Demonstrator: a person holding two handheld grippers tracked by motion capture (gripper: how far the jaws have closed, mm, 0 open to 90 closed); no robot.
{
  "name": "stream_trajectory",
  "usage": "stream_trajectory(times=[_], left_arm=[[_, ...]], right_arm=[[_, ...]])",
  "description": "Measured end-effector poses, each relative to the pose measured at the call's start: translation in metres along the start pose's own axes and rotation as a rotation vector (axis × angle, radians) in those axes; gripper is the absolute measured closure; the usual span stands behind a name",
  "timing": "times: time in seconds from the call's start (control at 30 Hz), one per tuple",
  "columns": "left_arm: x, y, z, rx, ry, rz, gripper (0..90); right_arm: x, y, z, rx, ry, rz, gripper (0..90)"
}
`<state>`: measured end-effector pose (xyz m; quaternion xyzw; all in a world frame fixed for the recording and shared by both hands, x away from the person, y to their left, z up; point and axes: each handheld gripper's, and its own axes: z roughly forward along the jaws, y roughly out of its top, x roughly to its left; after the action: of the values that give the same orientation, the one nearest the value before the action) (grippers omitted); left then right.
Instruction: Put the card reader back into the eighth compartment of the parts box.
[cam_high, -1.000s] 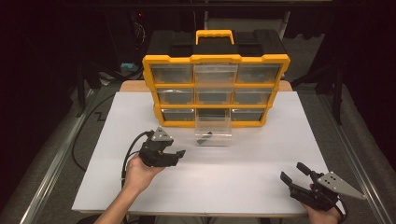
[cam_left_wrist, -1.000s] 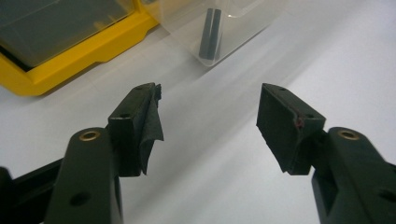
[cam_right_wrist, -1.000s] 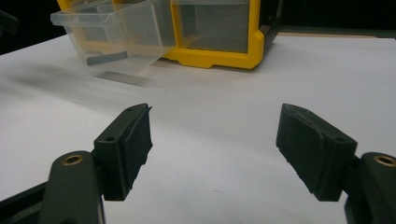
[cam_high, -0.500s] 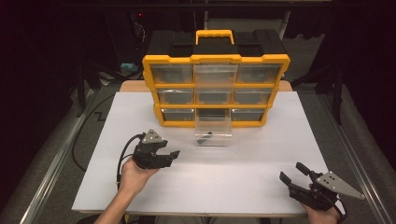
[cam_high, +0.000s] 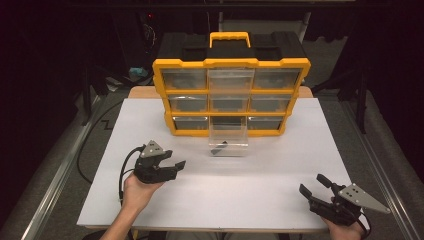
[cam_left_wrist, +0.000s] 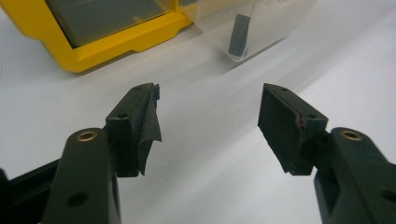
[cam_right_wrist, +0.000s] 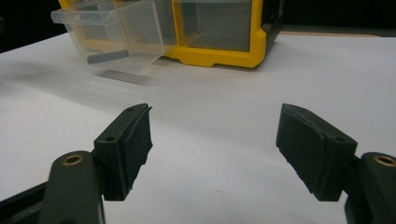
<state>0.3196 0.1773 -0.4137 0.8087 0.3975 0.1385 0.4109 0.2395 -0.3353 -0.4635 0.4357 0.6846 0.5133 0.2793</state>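
**Grippers waiting short of the pulled-out drawer**

Jaws are standing released on both tools, gripping nothing. Nearest, at the lower right of the high view, the right gripper (cam_high: 314, 189) is resting on the white table (cam_high: 260, 200), well apart from the work. At the lower left, the left gripper (cam_high: 176, 165) is pointing toward frame centre, nearer the target.

Farther up, at the middle of the high view, the clear drawer (cam_high: 228, 142) is hanging out of the bottom row of the yellow organizer (cam_high: 231, 63), tilting down onto the table. A small dark part (cam_high: 218, 148) is lying inside it, near the front wall.

The drawer is probably light, thin, slick plastic that flexes if squeezed; taking it by the front lip looks safest. The part seems small, rigid and light, best pinched across its narrow sides.
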Motion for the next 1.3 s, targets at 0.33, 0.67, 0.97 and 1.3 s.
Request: stream_trajectory(times=[0.33,0.67,0.97,1.3], left_arm=[[0.012,-0.015,-0.009,-0.045,0.014,-0.043,37.2],[0.020,-0.030,-0.016,-0.078,0.044,-0.064,35.2],[0.026,-0.041,-0.022,-0.111,0.074,-0.083,32.8],[0.034,-0.055,-0.027,-0.140,0.099,-0.114,31.2]], right_arm=[[0.000,0.000,0.000,0.001,-0.003,0.000,26.9],[0.000,0.000,0.000,0.004,0.000,-0.002,26.9],[0.000,0.000,0.000,0.005,-0.002,-0.001,26.9],[0.000,0.000,0.000,0.005,-0.009,-0.002,26.9]])
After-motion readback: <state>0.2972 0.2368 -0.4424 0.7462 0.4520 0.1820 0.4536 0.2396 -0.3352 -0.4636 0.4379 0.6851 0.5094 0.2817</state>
